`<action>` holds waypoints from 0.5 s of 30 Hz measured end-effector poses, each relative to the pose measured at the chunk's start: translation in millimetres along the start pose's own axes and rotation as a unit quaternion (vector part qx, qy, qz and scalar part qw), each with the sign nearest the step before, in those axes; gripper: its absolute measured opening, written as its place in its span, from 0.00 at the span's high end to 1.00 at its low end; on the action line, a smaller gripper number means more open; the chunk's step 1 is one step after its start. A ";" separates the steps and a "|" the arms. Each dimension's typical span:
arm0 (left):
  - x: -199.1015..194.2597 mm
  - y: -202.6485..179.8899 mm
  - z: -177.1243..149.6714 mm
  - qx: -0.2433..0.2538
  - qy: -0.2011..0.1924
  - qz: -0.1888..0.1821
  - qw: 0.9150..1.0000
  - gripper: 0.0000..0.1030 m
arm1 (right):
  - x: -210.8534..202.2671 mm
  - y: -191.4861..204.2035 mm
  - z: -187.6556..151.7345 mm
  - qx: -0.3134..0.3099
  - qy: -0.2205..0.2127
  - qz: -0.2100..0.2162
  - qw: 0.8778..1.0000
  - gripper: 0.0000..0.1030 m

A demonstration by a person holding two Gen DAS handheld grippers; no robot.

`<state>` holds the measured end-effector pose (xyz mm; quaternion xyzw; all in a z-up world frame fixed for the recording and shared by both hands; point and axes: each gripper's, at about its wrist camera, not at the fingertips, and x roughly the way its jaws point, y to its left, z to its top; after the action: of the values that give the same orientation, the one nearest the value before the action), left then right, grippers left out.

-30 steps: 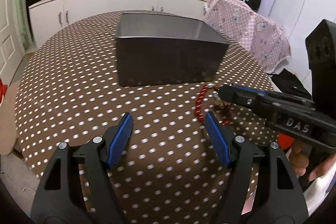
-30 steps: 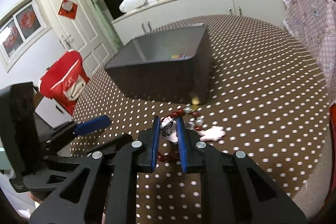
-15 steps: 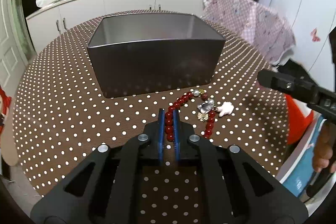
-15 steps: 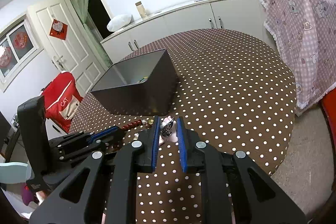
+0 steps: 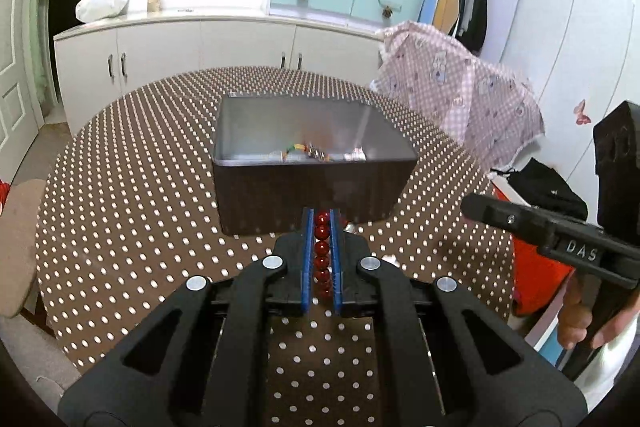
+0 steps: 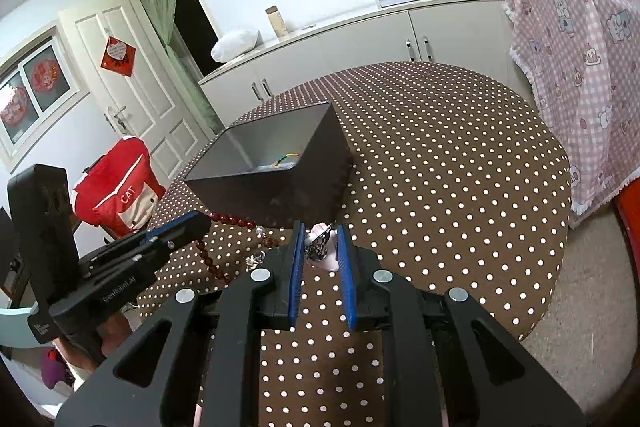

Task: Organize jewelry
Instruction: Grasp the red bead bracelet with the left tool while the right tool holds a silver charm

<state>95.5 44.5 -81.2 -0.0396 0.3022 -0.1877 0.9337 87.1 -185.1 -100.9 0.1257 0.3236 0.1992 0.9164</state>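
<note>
A: Left tongs (image 5: 321,217) pressed together on the red bead bracelet (image 5: 322,251). Beads sit in a single row between the blue pads, from the tips back toward the hinge.

B: Right wrist view confirms. The bracelet (image 6: 224,219) runs out of the left tongs (image 6: 200,223), drapes down toward the table (image 6: 440,167) and loops back toward the right tongs (image 6: 319,225).

A: Right tongs?

B: Pinching a small silvery charm with a pale pink piece (image 6: 320,247) under it. Pads stand narrowly apart, charm filling the gap near the tips. Cannot tell whether the charm is attached to the bracelet.

A: Dark box (image 5: 312,163) stands mid-table, open top, just ahead of the left tongs. Near wall faces them; its near rim lies above the tips in the left view. A few small pieces lie on the box floor (image 5: 316,151), one a green and yellow cord.

B: Same cord seen from the right side (image 6: 286,159). From here the box (image 6: 280,183) shows a corner, tilted toward the camera by the lens. Right tongs sit just short of its lower right corner.

A: Room to move: dotted cloth is bare to the left of the box and behind it as far as the round table edge.

B: Bare on the right too, broad stretch out to the rim. Pink checked cloth (image 6: 580,75) hangs beyond that edge, off the table. White cabinets (image 5: 192,55) behind the far edge.

A: Right tongs' body (image 5: 560,239) enters the left view from the right, a hand (image 5: 580,319) on its grip, well apart from the box.
</note>
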 end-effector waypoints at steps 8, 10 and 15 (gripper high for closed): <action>-13.9 -4.6 22.5 0.018 -0.037 0.003 0.999 0.92 | -0.8 8.8 12.1 -0.018 -0.010 0.005 1.000 0.86; -16.8 -4.6 27.6 0.019 -0.045 0.003 0.999 0.92 | -1.5 11.5 16.5 -0.025 -0.013 0.006 1.000 0.86; -29.6 -4.5 41.4 0.023 -0.071 0.001 0.997 0.92 | -4.1 16.6 24.5 -0.038 -0.024 0.009 0.999 0.86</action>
<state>95.9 49.8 -30.4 -0.0309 0.2308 -0.1901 0.9538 95.2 -174.6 -74.1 0.0981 0.2926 0.2162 0.9263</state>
